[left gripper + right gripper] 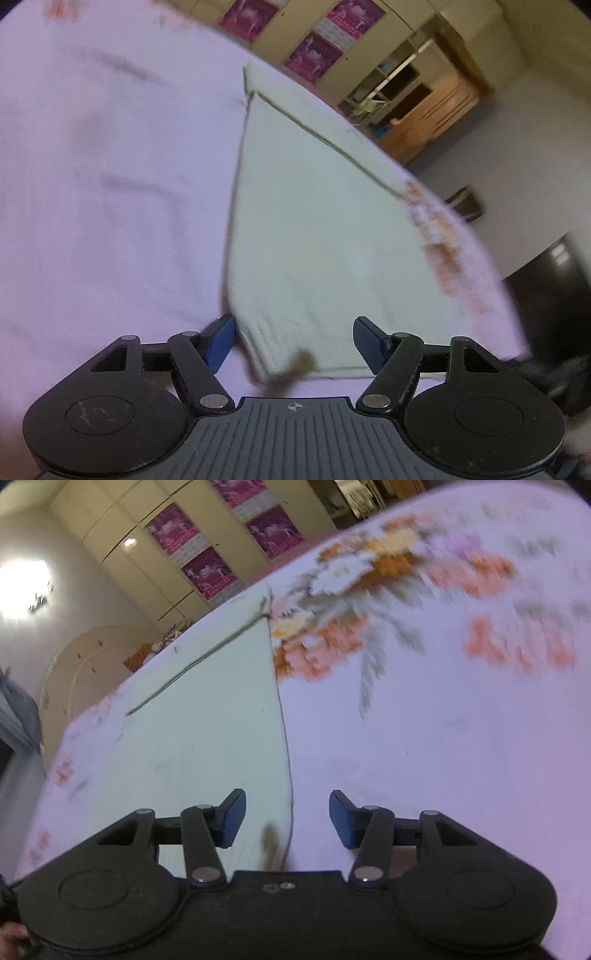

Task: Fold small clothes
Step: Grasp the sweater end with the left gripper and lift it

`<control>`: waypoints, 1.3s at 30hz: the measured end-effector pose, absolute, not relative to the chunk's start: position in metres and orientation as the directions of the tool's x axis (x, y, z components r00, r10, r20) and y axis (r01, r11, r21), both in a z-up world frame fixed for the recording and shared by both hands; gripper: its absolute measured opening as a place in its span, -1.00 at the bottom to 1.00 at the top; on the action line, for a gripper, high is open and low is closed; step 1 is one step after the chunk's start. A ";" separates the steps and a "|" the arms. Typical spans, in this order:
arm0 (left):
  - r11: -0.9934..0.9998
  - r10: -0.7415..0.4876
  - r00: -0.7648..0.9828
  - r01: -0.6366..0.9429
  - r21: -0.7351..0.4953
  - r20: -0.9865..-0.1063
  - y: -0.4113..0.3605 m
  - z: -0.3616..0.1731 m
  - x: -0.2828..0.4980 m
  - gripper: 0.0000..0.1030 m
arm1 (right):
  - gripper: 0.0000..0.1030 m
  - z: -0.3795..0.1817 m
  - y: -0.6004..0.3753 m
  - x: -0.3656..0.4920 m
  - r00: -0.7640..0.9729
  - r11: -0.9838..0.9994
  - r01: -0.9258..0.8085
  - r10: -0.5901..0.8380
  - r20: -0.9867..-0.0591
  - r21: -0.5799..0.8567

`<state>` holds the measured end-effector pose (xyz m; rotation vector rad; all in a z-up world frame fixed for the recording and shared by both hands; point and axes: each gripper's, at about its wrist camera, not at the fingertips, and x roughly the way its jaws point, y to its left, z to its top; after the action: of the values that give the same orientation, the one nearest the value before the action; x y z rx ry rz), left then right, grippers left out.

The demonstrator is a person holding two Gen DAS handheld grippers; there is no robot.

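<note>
Two tongs, both apart, nothing clamped: left tongs [293, 345], right tongs [287, 819]. Pale cloth [314, 229] flat on floral bedsheet [443, 720], near corners between pads. Open sheet either side. Writing unreadable.

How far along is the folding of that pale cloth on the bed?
Done: the cloth lies flat on the bedsheet, apparently with a layer already doubled over. In hand: nothing; the left gripper and right gripper are open at its two near corners, neither pressing it. Left: gripping those corners and folding further.
</note>
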<state>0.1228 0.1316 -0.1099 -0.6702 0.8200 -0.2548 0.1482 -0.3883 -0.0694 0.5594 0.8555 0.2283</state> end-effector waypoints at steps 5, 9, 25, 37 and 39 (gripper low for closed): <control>0.692 -0.524 0.662 -0.037 -0.721 -0.537 0.134 -0.126 0.130 0.36 | -0.15 -0.083 -0.382 0.149 0.611 0.771 0.008 0.501 -0.613 0.637; 0.694 -0.515 0.663 -0.049 -0.718 -0.544 0.129 -0.133 0.139 -0.16 | -0.35 -0.089 -0.375 0.157 0.587 0.734 0.014 0.543 -0.600 0.679; 0.669 -0.480 0.713 -0.079 -0.739 -0.511 0.133 -0.141 0.125 -0.92 | -0.85 -0.072 -0.363 0.151 0.655 0.791 -0.053 0.488 -0.577 0.609; 0.674 -0.482 0.784 0.046 -0.738 -0.391 0.145 -0.076 0.193 -0.92 | -0.85 -0.008 -0.337 0.208 0.747 0.833 -0.150 0.448 -0.491 0.532; 0.678 -0.474 0.795 0.057 -0.733 -0.378 0.148 -0.063 0.217 -0.92 | -0.85 0.004 -0.330 0.232 0.757 0.843 -0.162 0.439 -0.484 0.513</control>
<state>0.2174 0.1480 -0.0626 -0.7758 0.5881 -0.3182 0.2317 -0.3299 0.0038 0.4663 0.6337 0.3409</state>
